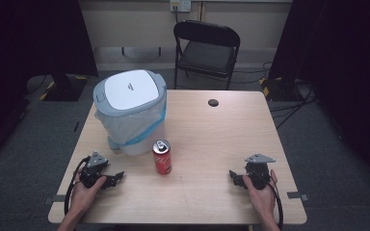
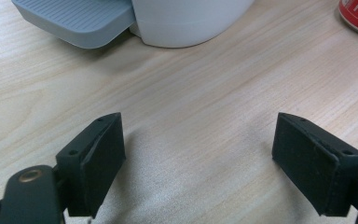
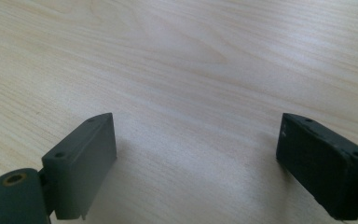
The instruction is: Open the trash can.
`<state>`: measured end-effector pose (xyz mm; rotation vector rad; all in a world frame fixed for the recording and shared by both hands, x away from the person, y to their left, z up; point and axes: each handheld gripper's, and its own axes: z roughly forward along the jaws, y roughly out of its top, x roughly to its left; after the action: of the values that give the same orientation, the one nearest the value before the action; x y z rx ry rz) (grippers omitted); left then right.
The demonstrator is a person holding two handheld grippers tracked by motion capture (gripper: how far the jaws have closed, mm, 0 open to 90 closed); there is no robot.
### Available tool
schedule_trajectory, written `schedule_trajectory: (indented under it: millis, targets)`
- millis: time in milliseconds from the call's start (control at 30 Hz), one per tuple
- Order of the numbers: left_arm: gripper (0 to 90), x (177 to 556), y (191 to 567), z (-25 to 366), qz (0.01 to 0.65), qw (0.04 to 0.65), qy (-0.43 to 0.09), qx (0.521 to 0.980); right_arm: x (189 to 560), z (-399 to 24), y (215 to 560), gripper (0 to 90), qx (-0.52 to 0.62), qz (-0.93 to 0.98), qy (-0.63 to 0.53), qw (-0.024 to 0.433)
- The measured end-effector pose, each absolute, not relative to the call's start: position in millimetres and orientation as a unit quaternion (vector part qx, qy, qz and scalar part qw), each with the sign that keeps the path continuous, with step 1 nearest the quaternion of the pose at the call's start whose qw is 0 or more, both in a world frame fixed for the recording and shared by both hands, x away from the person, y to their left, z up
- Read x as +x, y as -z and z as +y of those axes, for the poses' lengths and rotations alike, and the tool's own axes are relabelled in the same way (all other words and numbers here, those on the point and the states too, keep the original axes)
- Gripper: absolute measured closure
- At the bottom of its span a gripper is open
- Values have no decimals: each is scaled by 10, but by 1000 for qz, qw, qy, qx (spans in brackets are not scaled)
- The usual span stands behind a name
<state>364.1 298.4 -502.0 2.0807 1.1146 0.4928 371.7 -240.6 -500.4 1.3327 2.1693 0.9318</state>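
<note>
A red soda can (image 1: 162,157) stood upright near the middle of the wooden table (image 1: 212,130). A white pedal bin (image 1: 131,110) with a bag sat just behind it, to the left. The left gripper (image 1: 116,177) rested left of the can, jaws spread wide. The right gripper (image 1: 233,175) rested far to the right, jaws spread too. A black chair (image 1: 206,50) stood behind the table.

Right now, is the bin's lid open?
No, the white lid lies shut on the pedal bin behind the red can.
</note>
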Motion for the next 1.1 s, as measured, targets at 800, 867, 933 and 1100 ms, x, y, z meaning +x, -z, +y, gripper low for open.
schedule_trajectory:
  millis: [800, 867, 933, 1100]
  targets:
    - [161, 3640, 5019, 2985, 431, 356, -192, 807, 3598, -1917, 4802, 184, 412, 807, -389, 166]
    - [161, 3640, 5019, 2984, 431, 355, -192, 807, 3586, -1866, 4791, 183, 403, 812, -390, 163]
    - [161, 3640, 5020, 2983, 432, 356, -192, 806, 3568, -1727, 4766, 183, 380, 822, -392, 161]
    - [161, 3639, 5020, 2983, 432, 356, -192, 806, 3549, -1522, 4749, 177, 351, 835, -398, 144]
